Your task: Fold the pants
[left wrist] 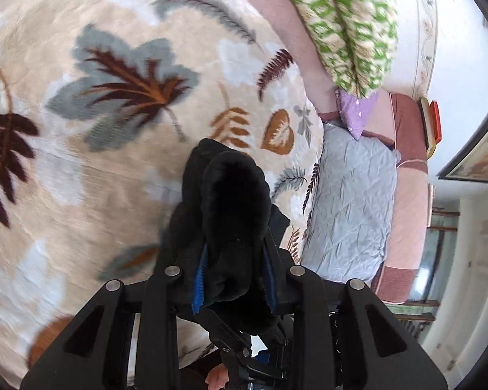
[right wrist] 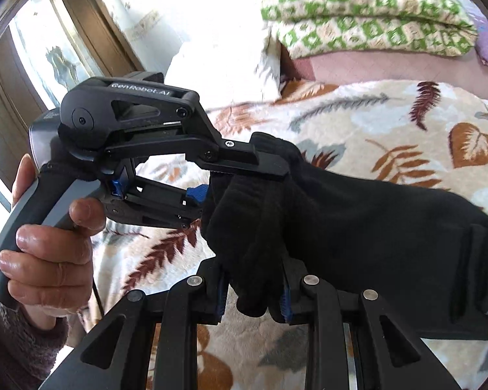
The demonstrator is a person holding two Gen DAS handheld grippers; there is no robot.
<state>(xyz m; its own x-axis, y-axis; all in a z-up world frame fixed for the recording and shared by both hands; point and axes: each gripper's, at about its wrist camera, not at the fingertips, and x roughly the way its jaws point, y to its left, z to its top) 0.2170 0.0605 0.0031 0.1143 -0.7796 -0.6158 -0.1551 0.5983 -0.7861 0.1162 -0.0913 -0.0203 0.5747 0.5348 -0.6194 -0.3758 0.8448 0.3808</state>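
Observation:
The black fleece pants (left wrist: 231, 201) hang bunched over a leaf-patterned blanket (left wrist: 114, 97). In the left wrist view my left gripper (left wrist: 236, 253) is shut on a thick fold of them, its blue pads (left wrist: 198, 279) pressed against the cloth. In the right wrist view my right gripper (right wrist: 253, 289) is shut on another bunch of the pants (right wrist: 374, 227), which stretch away to the right across the blanket (right wrist: 374, 123). Just beyond it, the left gripper (right wrist: 240, 188) clamps the same cloth, held by a person's hand (right wrist: 48, 260).
A green-and-cream folded blanket (left wrist: 348, 26) (right wrist: 358, 16) lies at the far end of the bed on a pink sheet (left wrist: 296, 32). A grey pillow (left wrist: 351, 204) and a purple cloth (left wrist: 358, 113) lie beside the blanket's edge. Wooden window frames (right wrist: 81, 26) stand to the left.

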